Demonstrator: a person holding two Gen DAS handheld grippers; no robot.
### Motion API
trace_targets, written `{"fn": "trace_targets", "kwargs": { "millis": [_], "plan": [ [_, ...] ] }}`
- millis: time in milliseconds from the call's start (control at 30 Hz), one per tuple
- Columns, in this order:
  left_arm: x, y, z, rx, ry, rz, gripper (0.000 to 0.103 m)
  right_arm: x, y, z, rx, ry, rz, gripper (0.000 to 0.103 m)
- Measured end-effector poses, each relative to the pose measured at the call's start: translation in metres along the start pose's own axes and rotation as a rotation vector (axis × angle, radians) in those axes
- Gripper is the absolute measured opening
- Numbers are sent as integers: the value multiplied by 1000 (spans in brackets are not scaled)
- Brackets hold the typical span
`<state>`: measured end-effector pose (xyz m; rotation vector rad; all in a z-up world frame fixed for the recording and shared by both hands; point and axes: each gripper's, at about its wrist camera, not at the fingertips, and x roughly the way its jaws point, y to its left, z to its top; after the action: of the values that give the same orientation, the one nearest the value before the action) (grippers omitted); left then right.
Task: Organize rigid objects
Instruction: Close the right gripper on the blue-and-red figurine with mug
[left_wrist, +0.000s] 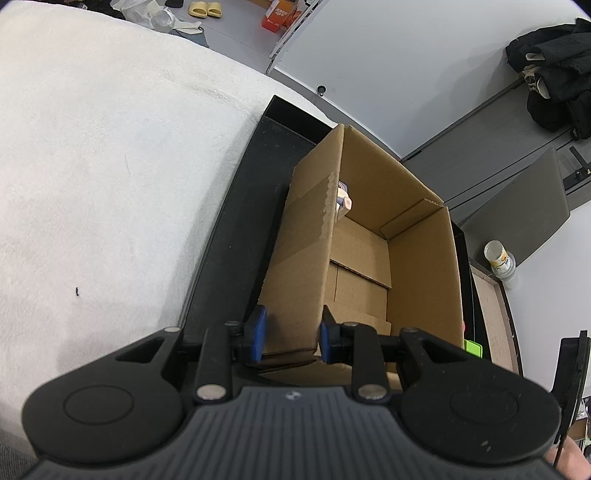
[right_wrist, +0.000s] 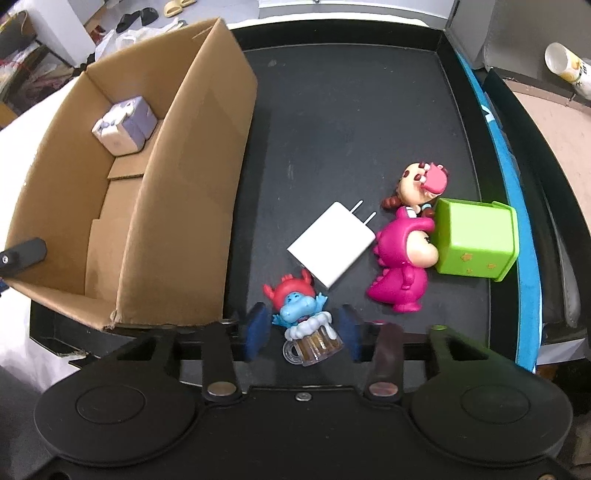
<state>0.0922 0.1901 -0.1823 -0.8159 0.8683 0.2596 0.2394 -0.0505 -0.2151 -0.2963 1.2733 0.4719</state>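
Note:
A cardboard box (right_wrist: 177, 206) stands open on a black tray (right_wrist: 351, 122). A lilac and white cube toy (right_wrist: 123, 125) lies inside it. My left gripper (left_wrist: 291, 334) has its blue pads on either side of the box's near wall (left_wrist: 303, 236). My right gripper (right_wrist: 303, 332) is open, its pads on either side of a blue figure with a red hat in a beer mug (right_wrist: 304, 321), not touching. A white charger plug (right_wrist: 332, 243), a pink dinosaur figure (right_wrist: 399, 266), a brown-haired doll (right_wrist: 417, 188) and a green box (right_wrist: 474, 240) lie on the tray.
A white cloth (left_wrist: 92, 184) covers the surface left of the tray. A bottle (left_wrist: 500, 260) stands beyond the tray's right side. A blue strip (right_wrist: 513, 177) runs along the tray's right rim. Clothes and shoes lie on the floor beyond.

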Motion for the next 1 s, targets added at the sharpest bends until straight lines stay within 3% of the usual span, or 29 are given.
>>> {"fn": "trace_targets", "kwargs": {
  "millis": [200,400,567,800,1000],
  "plan": [
    [0,0,0,-2,1,-1,27,0,-6,1,8,6,11,29],
    [0,1,1,-3,1,-1,27,7,6,4,-42,23,-11,39],
    [0,0,0,-4,1,-2,27,15,13,6,-80,45,-34,40],
    [0,1,1,-5,3,-3,27,18,-3,5,44,72,-62,41],
    [0,1,1,-6,3,-3,27,18,-22,7,169,113,-29,42]
  ]
}}
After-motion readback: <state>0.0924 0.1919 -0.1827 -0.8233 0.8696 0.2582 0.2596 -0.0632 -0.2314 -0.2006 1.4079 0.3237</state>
